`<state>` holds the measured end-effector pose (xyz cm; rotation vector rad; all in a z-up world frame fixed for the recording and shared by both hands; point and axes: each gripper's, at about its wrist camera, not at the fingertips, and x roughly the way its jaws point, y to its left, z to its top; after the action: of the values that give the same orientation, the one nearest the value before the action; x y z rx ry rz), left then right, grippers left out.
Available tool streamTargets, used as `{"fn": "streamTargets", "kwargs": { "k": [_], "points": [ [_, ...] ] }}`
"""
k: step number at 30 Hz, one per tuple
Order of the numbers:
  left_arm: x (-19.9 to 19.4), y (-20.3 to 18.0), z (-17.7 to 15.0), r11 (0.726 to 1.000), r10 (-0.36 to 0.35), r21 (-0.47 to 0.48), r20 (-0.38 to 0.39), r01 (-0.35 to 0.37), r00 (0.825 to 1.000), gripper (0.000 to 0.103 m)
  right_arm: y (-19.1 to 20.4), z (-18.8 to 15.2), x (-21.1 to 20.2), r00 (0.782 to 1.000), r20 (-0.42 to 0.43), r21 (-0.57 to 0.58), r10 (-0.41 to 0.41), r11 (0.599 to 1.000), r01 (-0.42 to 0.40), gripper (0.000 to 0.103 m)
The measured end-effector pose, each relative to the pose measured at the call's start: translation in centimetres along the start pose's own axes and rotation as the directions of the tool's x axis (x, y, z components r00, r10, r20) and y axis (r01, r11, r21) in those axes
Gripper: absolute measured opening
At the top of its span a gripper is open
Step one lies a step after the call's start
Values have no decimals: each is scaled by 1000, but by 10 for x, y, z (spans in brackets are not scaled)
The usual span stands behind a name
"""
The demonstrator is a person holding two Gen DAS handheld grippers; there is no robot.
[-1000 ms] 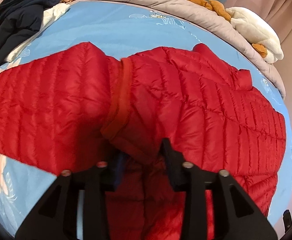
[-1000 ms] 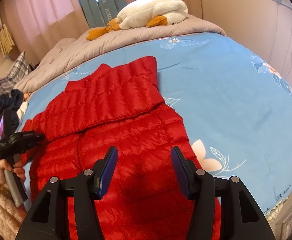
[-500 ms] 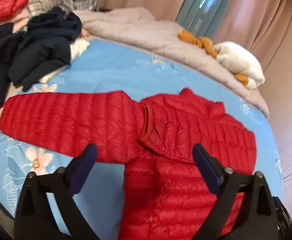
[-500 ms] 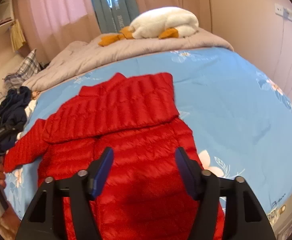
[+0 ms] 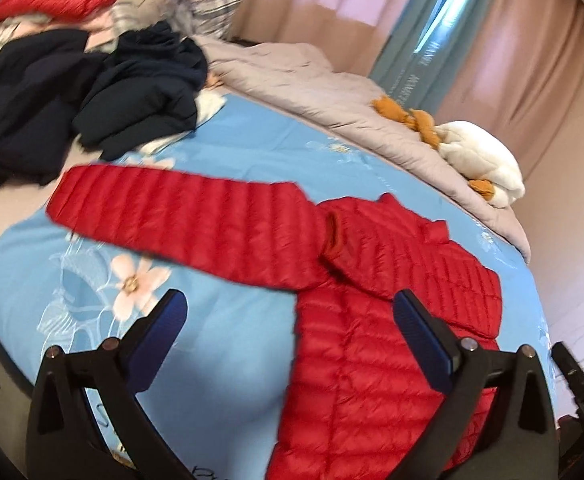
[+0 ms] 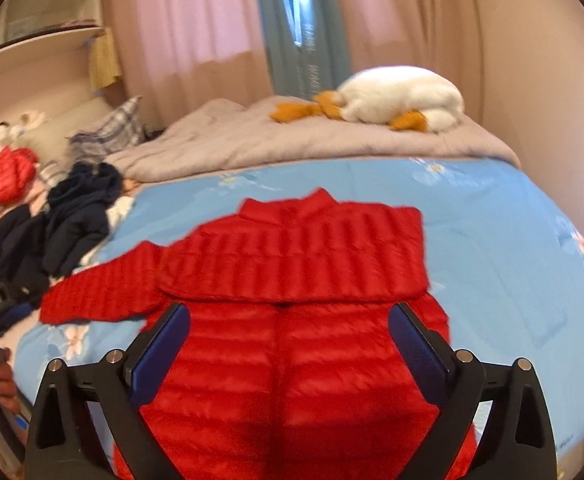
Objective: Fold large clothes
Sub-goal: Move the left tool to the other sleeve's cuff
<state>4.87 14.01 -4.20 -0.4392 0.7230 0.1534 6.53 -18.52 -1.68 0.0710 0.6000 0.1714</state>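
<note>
A puffy red quilted jacket [image 6: 292,320] lies flat on the smooth blue flowered bed sheet [image 6: 492,240], one sleeve [image 5: 179,216] stretched left, the other folded across its chest. Both the left tool [image 5: 289,316] and right tool [image 6: 289,328] have just spread their jaws wide, gripping nothing. Crumpled dark clothes [image 5: 91,92] sit far left.

The red quilted puffer jacket [image 5: 372,360] is thin padded cloth with a slight sheen, stitched into narrow horizontal ribs. It lies on a smooth, matt light-blue floral bed sheet [image 5: 227,152] of woven cloth. Behind it, the grey quilt [image 6: 251,140] looks soft and matt, crumpled into folds. The white plush goose toy [image 6: 404,96] has a fuzzy, fleecy pile, with orange plush feet. The dark navy clothes pile [image 5: 91,96] is dull, matt fabric. The pink curtains [image 6: 195,20] are thin, light-passing cloth. Both grippers' frames are matt black plastic with small shiny metal pins; their fingers [image 6: 420,348] carry finely textured dark-blue pads.
</note>
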Motion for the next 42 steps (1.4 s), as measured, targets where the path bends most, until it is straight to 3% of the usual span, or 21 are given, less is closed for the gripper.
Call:
{"fn": "streamTargets", "kwargs": {
  "k": [7, 15, 22, 29, 33, 38, 42],
  "points": [
    [6, 42, -11, 990, 74, -121, -45, -79, 996, 103, 23, 5, 0, 999, 5, -50, 52, 997, -52, 100],
    [23, 97, -5, 957, 137, -249, -68, -150, 988, 103, 32, 5, 10, 997, -8, -41, 73, 997, -73, 100],
    [51, 142, -1, 915, 181, -346, -109, -209, 977, 102, 21, -1, 16, 999, -49, -15, 1, 1000, -1, 100],
    [71, 169, 2, 891, 157, -410, -123, -194, 980, 102, 8, -6, 17, 995, -77, 4, -60, 998, 60, 100],
    [83, 191, 2, 856, 199, -452, -159, -251, 967, 92, 3, -9, 22, 990, -108, 2, -88, 996, 89, 100],
    [85, 205, 9, 856, 193, -463, -125, -229, 973, 92, 0, -9, 29, 985, -131, -2, -114, 993, 114, 100],
    [93, 218, 17, 836, 174, -511, -104, -203, 979, 92, 2, -9, 31, 982, -138, -17, -125, 992, 124, 100]
  ]
}}
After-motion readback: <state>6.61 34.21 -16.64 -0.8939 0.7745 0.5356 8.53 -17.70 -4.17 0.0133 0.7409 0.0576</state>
